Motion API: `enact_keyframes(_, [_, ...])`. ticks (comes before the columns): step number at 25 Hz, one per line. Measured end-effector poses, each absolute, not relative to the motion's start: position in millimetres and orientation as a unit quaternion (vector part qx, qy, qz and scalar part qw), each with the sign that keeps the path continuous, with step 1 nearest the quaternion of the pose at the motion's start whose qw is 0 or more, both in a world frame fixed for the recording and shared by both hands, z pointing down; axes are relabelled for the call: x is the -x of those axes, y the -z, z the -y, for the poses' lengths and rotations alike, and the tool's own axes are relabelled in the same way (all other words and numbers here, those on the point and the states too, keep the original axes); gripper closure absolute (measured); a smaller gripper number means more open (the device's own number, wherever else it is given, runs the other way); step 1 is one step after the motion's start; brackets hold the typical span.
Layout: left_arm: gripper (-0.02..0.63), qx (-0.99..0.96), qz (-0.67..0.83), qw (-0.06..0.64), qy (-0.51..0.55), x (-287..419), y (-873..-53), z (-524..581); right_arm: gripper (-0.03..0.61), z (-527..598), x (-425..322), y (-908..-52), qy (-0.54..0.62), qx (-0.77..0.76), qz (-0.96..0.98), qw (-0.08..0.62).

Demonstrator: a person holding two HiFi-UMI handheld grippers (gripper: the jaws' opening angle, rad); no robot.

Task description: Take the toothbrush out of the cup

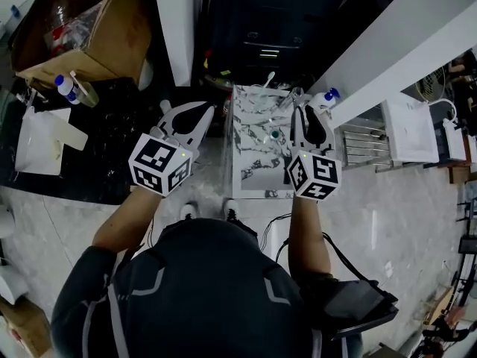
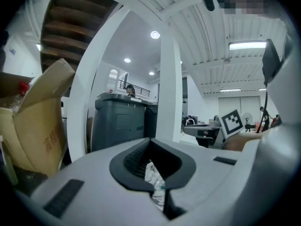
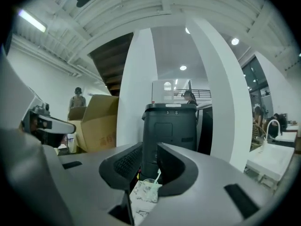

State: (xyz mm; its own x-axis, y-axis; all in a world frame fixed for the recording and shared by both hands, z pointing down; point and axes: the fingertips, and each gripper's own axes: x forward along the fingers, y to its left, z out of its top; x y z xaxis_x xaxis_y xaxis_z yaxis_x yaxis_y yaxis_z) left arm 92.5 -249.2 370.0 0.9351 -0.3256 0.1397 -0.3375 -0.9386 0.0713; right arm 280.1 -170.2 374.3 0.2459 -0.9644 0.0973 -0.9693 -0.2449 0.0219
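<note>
Though empty, right hand-held gripper (image 3: pixel 150 146) half-open

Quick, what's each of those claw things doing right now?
Left gripper: closed, holding nothing.
Right gripper: open, empty; the cup with the toothbrush sits ahead of its jaws.

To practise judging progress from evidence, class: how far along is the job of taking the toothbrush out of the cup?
Done: nothing yet. The toothbrush stands in the cup on the marbled table. In hand: the right claw is open and lined up on the cup, well short of it; the left claw is shut and empty. Left: reach the toothbrush, close on it and lift it clear.
</note>
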Motion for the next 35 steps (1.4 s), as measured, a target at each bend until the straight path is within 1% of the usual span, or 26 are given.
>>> enact_keyframes(3, [0.604, -0.978, 0.189, 0.057, -0.070, -99, -378, 251, 0.446, 188, -295, -401, -0.052, -0.783, 0.619, 0.045])
enact_keyframes(7, [0.604, -0.966, 0.224, 0.087, -0.096, -101, -400, 267, 0.437, 216, -306, -437, -0.084, -0.766, 0.635, 0.053])
enact_keyframes(10, [0.603, -0.960, 0.241, 0.086, -0.115, -102, -411, 270, 0.434, 235, -311, -465, -0.109, -0.754, 0.645, 0.053])
enact_keyframes(16, [0.601, -0.948, 0.276, 0.086, -0.136, -104, -426, 266, 0.383, 280, -322, -511, -0.148, -0.740, 0.653, 0.066])
enact_keyframes(25, [0.599, -0.922, 0.331, 0.110, -0.165, -100, -451, 255, 0.380, 326, -333, -572, -0.194, -0.726, 0.655, 0.077])
enact_keyframes(29, [0.572, -0.915, 0.350, 0.129, -0.154, -95, -451, 256, 0.380, 339, -348, -598, -0.215, -0.731, 0.641, 0.095])
enact_keyframes(35, [0.569, -0.907, 0.366, 0.125, -0.167, -83, -455, 253, 0.380, 354, -364, -621, -0.238, -0.733, 0.630, 0.097])
